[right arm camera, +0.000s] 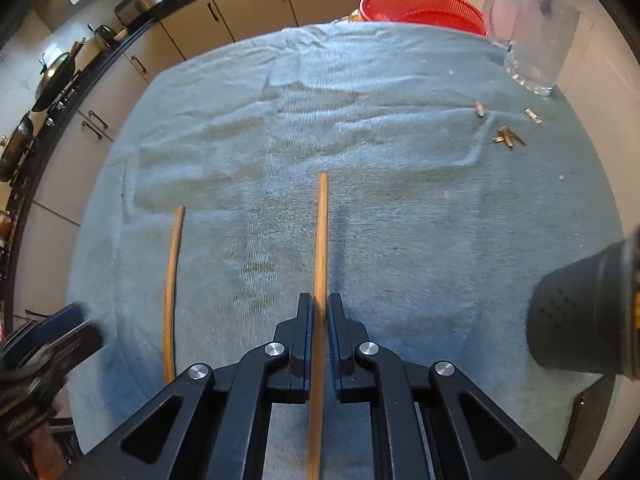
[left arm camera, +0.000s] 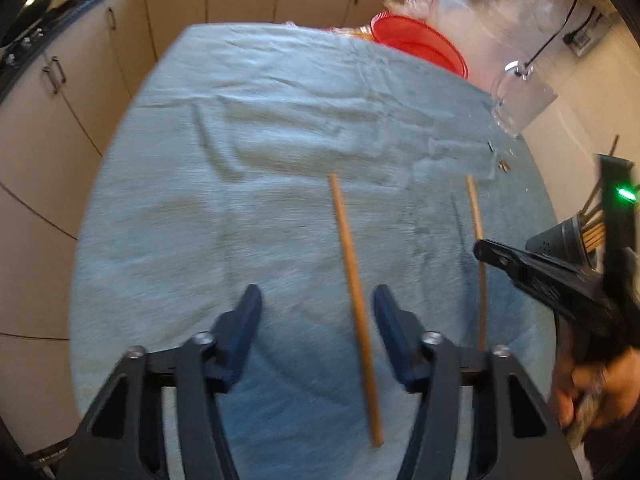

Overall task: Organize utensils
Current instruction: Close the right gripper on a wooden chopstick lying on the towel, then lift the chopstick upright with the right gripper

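Two wooden chopsticks lie on the blue towel (left arm camera: 240, 160). One chopstick (left arm camera: 352, 292) runs between the fingers of my left gripper (left arm camera: 318, 304), close to the right finger. The pads do not press on it, and the gripper is open. My right gripper (right arm camera: 320, 312) is shut on the other chopstick (right arm camera: 321, 240), low over the towel. The left wrist view shows that grip from the side, with the right gripper (left arm camera: 486, 250) on the chopstick (left arm camera: 476, 216). A black perforated holder (right arm camera: 576, 312) stands at the right and has several chopsticks (left arm camera: 594, 232) in it.
A red basket (right arm camera: 424, 8) and a clear glass jug (right arm camera: 532, 32) stand at the far edge of the table. Small wooden bits (right arm camera: 506, 136) lie on the towel at the far right. Kitchen cabinets (right arm camera: 248, 12) run behind and to the left.
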The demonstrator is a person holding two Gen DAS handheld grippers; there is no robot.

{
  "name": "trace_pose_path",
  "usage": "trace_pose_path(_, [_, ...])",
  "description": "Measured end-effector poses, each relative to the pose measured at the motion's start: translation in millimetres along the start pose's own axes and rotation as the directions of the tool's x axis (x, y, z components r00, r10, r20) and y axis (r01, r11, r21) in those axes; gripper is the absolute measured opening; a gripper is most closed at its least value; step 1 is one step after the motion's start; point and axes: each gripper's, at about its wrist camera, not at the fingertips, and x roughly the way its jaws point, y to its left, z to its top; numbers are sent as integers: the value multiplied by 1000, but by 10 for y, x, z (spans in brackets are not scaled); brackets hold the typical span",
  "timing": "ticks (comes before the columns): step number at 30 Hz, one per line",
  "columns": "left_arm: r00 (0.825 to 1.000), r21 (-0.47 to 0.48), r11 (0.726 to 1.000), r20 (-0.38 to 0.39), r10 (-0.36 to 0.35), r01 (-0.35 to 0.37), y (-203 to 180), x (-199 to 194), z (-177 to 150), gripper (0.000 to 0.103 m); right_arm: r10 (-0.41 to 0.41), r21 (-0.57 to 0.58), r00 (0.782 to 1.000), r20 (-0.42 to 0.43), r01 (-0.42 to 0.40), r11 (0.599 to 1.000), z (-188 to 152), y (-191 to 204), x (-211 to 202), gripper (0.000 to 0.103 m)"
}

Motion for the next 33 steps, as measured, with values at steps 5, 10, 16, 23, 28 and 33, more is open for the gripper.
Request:
trace_pose_path(5, [996, -2, 1000, -83, 11, -11, -197, 389, 153, 33, 9, 0, 1000, 18, -9, 1000, -94, -120, -175, 8])
trace_pose_path(10, [992, -4, 997, -108, 73, -74, -322, 608, 266, 24, 19, 6, 1000, 25, -19, 1000, -160, -202, -283, 8])
trace_pose_path(16, [988, 9, 993, -102, 120, -120, -394, 682, 365, 6, 35, 0, 999, 33, -35, 999, -195, -223, -365, 8])
trace_pose_path(23, [998, -24, 998, 24, 51, -51, -282, 199, 290, 6, 56, -29, 995, 79, -54, 998, -202, -161, -571, 8])
trace_pose_path(28, [988, -35, 999, 147, 40, -36, -231, -337, 192, 6, 100, -54, 983, 151, -93, 994, -266, -83, -832, 8])
trace_pose_path(33, [974, -38, 998, 223, 48, -41, -257, -674, 95, 6, 112, -89, 965, 238, -94, 992, -359, -13, -1112, 8])
